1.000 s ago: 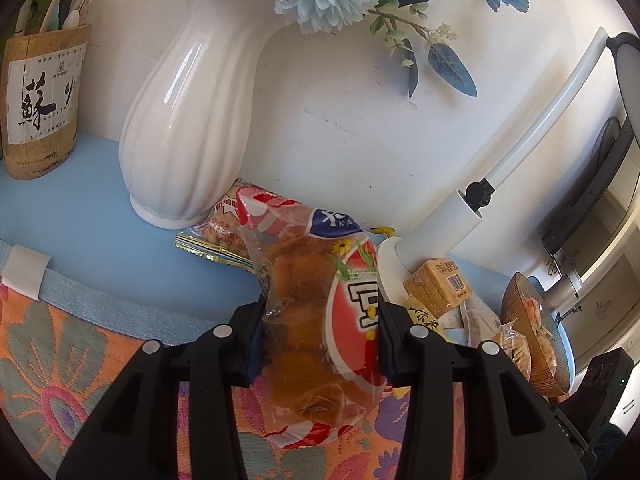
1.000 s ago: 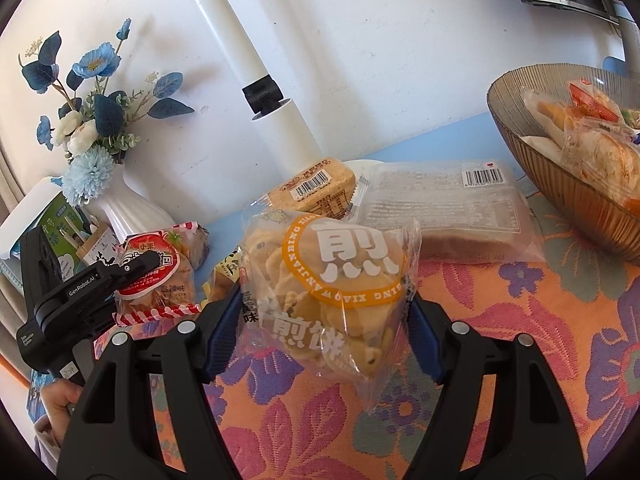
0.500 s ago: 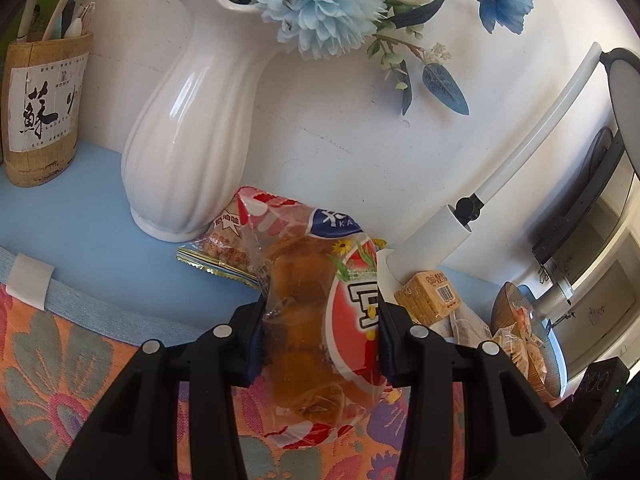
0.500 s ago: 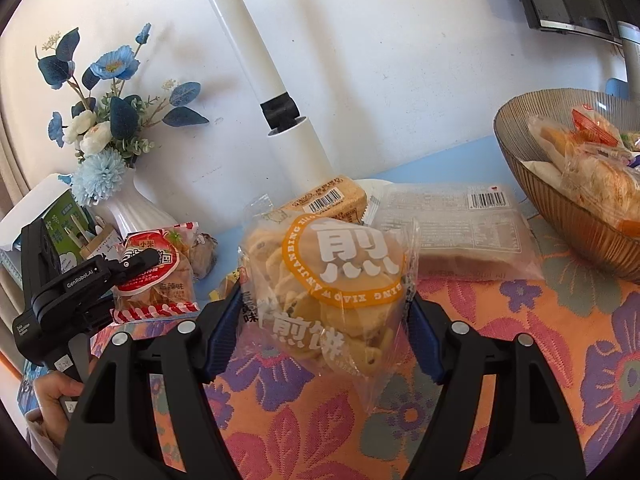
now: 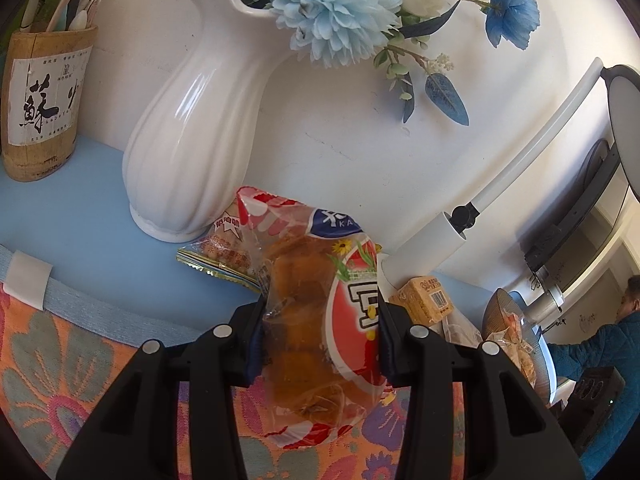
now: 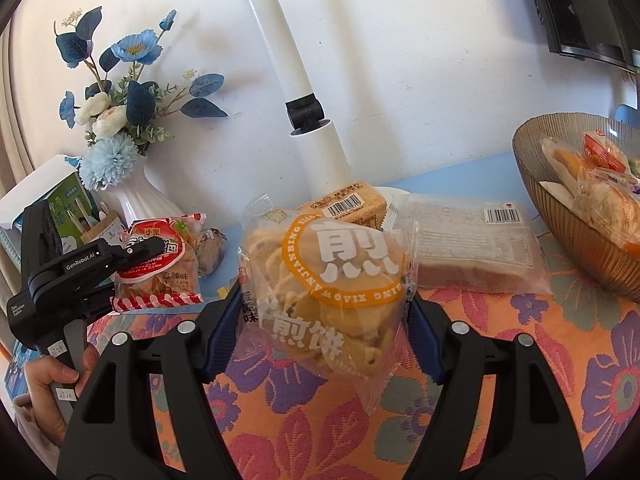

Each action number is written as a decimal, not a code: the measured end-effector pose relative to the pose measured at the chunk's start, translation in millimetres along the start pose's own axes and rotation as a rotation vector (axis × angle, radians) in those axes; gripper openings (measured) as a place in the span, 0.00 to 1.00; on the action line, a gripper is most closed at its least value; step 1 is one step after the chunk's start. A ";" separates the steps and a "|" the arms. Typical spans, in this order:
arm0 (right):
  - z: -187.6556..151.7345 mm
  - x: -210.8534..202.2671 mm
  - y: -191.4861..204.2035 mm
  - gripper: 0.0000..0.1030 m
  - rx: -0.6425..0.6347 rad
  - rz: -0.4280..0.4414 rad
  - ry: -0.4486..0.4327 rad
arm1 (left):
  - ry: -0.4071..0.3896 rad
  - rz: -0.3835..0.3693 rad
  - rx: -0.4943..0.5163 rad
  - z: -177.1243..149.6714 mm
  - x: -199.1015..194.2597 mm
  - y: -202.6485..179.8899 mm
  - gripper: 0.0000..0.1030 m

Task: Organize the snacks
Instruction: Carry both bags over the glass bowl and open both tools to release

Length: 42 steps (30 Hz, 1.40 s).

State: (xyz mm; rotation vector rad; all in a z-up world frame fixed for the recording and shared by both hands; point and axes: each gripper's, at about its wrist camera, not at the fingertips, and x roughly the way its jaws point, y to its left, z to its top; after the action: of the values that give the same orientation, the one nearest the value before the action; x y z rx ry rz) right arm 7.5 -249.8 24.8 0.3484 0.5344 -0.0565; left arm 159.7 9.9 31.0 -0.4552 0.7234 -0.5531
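My left gripper (image 5: 320,336) is shut on a red and white snack bag (image 5: 320,320) of brown pieces and holds it above the flowered cloth. That bag and gripper also show at the left of the right wrist view (image 6: 156,264). My right gripper (image 6: 324,320) is shut on a clear bag of yellow crackers (image 6: 328,292) with an orange ring label, held above the cloth. A brown ribbed bowl (image 6: 568,216) with several snack packs stands at the far right. A flat clear pack (image 6: 472,248) and a tan wrapped bar (image 6: 344,204) lie behind the cracker bag.
A white vase (image 5: 192,140) with blue flowers stands at the back left by the wall. A small snack packet (image 5: 216,252) lies at its foot. A white lamp pole (image 6: 308,120) rises behind the snacks. A bamboo holder (image 5: 40,108) stands at far left.
Both grippers have risen a little with their bags still held. The left view has tilted upward, showing more of the flowers; the table items sit lower in both views.
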 end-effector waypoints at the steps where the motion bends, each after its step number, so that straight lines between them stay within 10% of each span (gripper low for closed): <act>1: 0.0 -0.6 0.5 0.71 -0.001 0.002 -0.004 | -0.002 0.002 0.002 0.0 -0.5 0.1 0.41; 11: 13.0 -30.1 -16.6 0.71 0.111 0.075 -0.104 | -0.019 0.007 0.064 -2.3 -1.0 -16.8 0.41; 20: 110.3 -80.3 -101.1 0.71 0.224 -0.068 -0.133 | 0.023 0.000 0.176 -6.9 -5.9 -98.7 0.41; 31: 202.2 -88.9 -241.2 0.77 0.292 -0.312 -0.022 | 0.243 -0.467 0.237 -52.2 73.3 -316.3 0.45; 32: 204.4 -80.7 -248.8 0.83 0.283 -0.345 0.042 | 0.288 -0.469 0.265 -61.8 87.2 -333.9 0.50; 34: 203.1 -74.9 -256.7 0.94 0.280 -0.378 0.087 | 0.356 -0.428 0.311 -79.1 109.2 -352.7 0.91; 42: 181.3 -79.0 -222.8 0.97 0.308 -0.284 0.048 | 0.299 -0.235 0.311 -62.0 90.5 -299.2 0.95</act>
State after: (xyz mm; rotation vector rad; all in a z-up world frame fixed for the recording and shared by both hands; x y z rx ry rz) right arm -3.6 -523.8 141.4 0.5733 0.6216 -0.4088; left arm 78.0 -286.7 114.2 -0.1679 0.8563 -0.9532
